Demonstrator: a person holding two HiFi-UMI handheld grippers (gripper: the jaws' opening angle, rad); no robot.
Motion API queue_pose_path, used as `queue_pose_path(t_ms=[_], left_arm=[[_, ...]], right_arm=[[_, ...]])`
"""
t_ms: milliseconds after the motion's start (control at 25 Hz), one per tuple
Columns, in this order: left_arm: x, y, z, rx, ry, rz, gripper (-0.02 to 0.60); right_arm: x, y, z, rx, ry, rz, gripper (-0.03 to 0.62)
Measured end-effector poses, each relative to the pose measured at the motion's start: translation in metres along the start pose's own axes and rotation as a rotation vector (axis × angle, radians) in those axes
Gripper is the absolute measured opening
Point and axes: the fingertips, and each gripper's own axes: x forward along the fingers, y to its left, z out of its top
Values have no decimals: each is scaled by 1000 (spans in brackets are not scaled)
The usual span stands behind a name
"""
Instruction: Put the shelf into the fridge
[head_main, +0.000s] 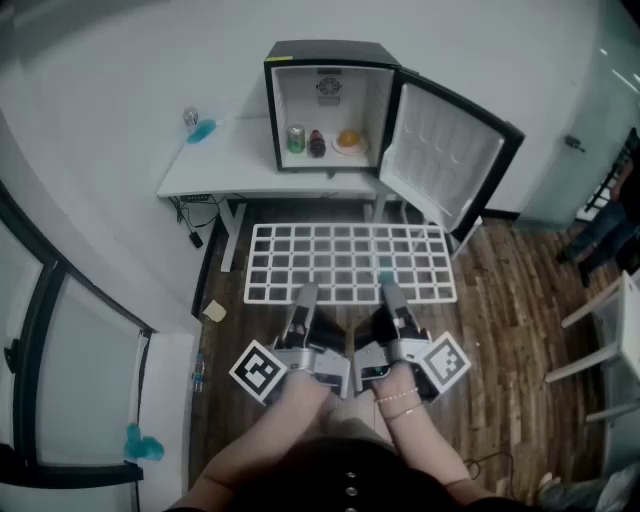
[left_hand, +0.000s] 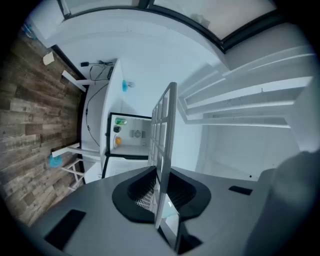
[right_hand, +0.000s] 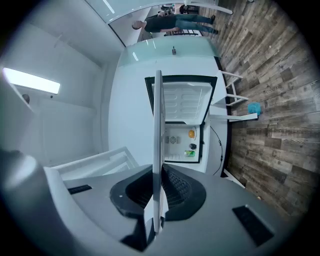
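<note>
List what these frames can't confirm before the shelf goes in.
- Support ledges inside the fridge: too small in every view.
- Clamped near rim of the shelf: head view, covered by the left gripper and right gripper.
- Orange item in the fridge: too small to identify.
- Teal object on the table: blurred, head view.

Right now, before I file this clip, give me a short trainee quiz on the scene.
1. True or false: the fridge door stands open.
2. What do the left gripper and right gripper clamp? A) the white wire shelf B) a cup C) nothing
3. Fill in: the fridge stands on a white ____.
Key: 1 true; 2 A; 3 table.
</note>
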Motion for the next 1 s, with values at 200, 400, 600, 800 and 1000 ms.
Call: queue_pose_path(t_ms=[200, 400, 600, 800, 1000], left_arm=[[1, 2, 0, -10, 5, -3, 44], [2, 5, 1, -8, 1, 7, 44], [5, 6, -1, -7, 0, 6, 44], [9, 9, -1, 5, 4, 14, 44], [19, 14, -5, 11, -16, 13, 44]], right_arm=[[0, -4, 1, -3, -9, -4, 32], [3, -5, 0, 2, -9, 8, 32], [4, -6, 3, -10, -8, -3, 32], [9, -8, 7, 12, -12, -8, 32], [18, -16, 18, 43, 3, -4, 32]])
